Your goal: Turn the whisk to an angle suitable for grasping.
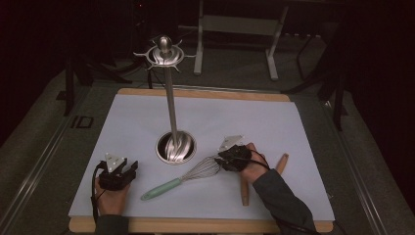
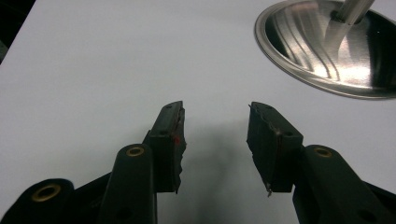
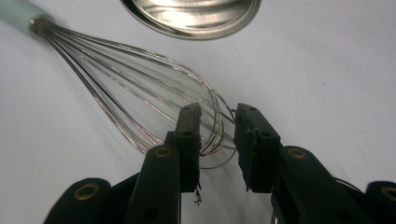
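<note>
A wire whisk point(image 1: 203, 170) with a pale green handle lies on the white mat point(image 1: 122, 127), pointing from lower left to upper right. My right gripper point(image 1: 226, 160) is at its wire end. In the right gripper view, the jaws of the right gripper point(image 3: 218, 112) stand narrowed on the tip of the whisk wires point(image 3: 121, 70), with several wire loops pinched between them. My left gripper point(image 1: 128, 169) rests low at the mat's front left. The left gripper point(image 2: 215, 112) is open over bare mat with nothing between its fingers.
A steel utensil stand point(image 1: 175, 147) with a tall pole and a hook ring on top stands at the mat's middle; its round base point(image 2: 299, 42) lies just ahead of both grippers. A wooden utensil point(image 1: 244, 191) lies under the right hand. A wooden board edges the mat.
</note>
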`<action>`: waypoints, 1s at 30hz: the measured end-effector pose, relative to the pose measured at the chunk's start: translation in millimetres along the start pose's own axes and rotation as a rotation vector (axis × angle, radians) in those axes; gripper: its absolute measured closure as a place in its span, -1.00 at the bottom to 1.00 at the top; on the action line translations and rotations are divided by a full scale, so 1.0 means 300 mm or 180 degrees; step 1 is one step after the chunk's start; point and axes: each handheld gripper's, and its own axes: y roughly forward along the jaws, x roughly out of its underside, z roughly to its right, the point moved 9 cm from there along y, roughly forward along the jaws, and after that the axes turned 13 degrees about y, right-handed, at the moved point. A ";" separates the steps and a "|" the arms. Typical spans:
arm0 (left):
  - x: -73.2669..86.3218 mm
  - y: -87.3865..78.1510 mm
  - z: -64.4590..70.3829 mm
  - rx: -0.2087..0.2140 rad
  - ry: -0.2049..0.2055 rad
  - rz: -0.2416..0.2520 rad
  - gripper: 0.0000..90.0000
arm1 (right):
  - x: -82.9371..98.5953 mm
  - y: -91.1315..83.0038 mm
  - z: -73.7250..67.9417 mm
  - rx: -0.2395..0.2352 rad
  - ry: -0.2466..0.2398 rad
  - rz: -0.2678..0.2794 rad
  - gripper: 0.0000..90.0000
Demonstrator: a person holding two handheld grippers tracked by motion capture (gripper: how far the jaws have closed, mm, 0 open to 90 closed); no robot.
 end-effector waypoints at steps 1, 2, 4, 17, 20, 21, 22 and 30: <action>0.000 0.000 0.000 -0.0004 0.0004 -0.0003 0.25 | -0.005 -0.004 -0.005 -0.0036 0.0002 0.0034 0.57; 0.000 0.000 0.000 -0.0005 0.0005 -0.0003 0.25 | -0.013 -0.006 -0.015 -0.0085 0.0015 0.0075 0.56; 0.000 0.001 0.000 -0.0007 0.0003 -0.0002 0.25 | -0.030 -0.008 -0.036 -0.0165 -0.0020 0.0124 0.51; -0.001 0.000 0.000 0.0012 -0.0014 0.0016 0.25 | -0.101 0.101 -0.222 -0.0670 -0.0363 0.0043 -0.01; -0.001 0.000 0.000 0.0011 -0.0012 0.0012 0.25 | -0.100 0.124 -0.260 -0.0761 -0.0454 -0.0042 -0.13; -0.001 0.000 0.000 0.0011 -0.0012 0.0011 0.25 | -0.100 0.131 -0.271 -0.0767 -0.0491 -0.0061 -0.19; -0.001 0.000 0.000 0.0010 -0.0013 0.0010 0.25 | -0.100 0.131 -0.271 -0.0767 -0.0491 -0.0061 -0.19; -0.001 0.000 0.000 0.0009 -0.0016 0.0016 0.25 | -0.080 0.195 -0.371 -0.0906 -0.0950 -0.0324 -0.28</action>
